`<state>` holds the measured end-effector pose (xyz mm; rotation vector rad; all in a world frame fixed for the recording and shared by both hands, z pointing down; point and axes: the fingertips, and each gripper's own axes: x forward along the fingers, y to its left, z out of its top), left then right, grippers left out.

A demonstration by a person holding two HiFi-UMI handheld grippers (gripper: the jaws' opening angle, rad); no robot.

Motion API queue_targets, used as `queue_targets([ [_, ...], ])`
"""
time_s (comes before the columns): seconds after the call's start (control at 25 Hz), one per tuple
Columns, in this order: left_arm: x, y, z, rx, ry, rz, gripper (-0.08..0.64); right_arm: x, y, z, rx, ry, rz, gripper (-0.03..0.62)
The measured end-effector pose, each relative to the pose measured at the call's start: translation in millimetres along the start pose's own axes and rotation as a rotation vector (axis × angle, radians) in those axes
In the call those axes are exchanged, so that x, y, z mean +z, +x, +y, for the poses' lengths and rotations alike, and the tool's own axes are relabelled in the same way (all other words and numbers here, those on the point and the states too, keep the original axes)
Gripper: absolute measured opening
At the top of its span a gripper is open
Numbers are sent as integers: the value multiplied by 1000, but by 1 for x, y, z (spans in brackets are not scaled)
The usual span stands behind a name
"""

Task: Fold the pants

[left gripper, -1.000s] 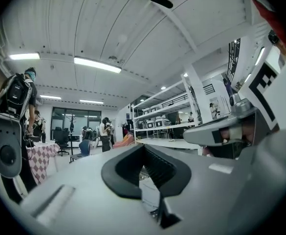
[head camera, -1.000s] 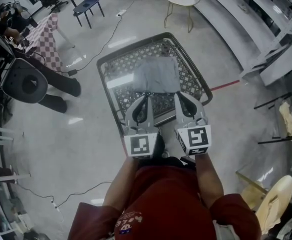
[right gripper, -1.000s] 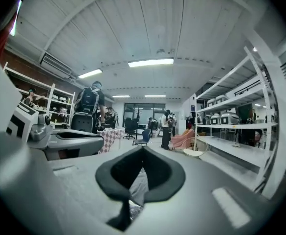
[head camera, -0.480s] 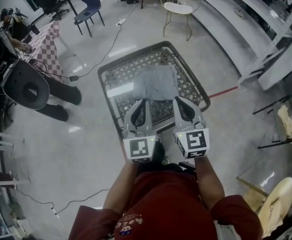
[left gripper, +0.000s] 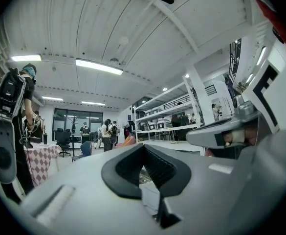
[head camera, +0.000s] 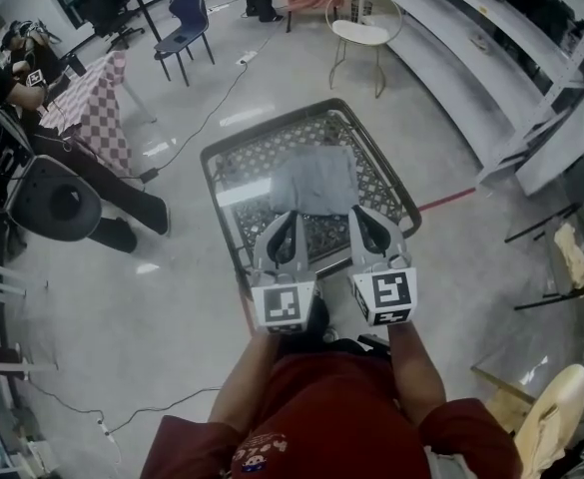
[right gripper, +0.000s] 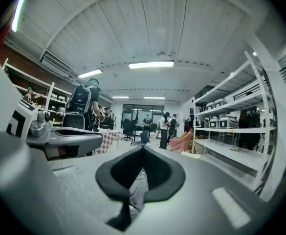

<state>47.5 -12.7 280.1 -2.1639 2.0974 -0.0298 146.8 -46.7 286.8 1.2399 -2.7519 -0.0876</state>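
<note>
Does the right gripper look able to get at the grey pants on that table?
Probably yes: the right gripper sits right at the near edge of the pants, with nothing between them. Its jaws are shut, though.

Blue chair [head camera: 184, 20], checkered cloth [head camera: 98, 110], shelving [head camera: 468, 30]

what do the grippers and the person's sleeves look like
Both the left gripper and right gripper are light grey, tapering two-jaw shells with black lining inside, each ending in a white cube printed with black square markers. The person wears a red top.
</note>
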Motion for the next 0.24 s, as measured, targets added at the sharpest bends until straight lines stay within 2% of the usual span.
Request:
queue_targets([
  [0.08, -3, -13, -3, -6, 4, -7, 6, -6, -11, 8, -5, 0, 1, 0],
  [0.24, -23, -72, -13, -19, 10, -29, 6, -37, -54, 46, -28, 25, -13, 0],
])
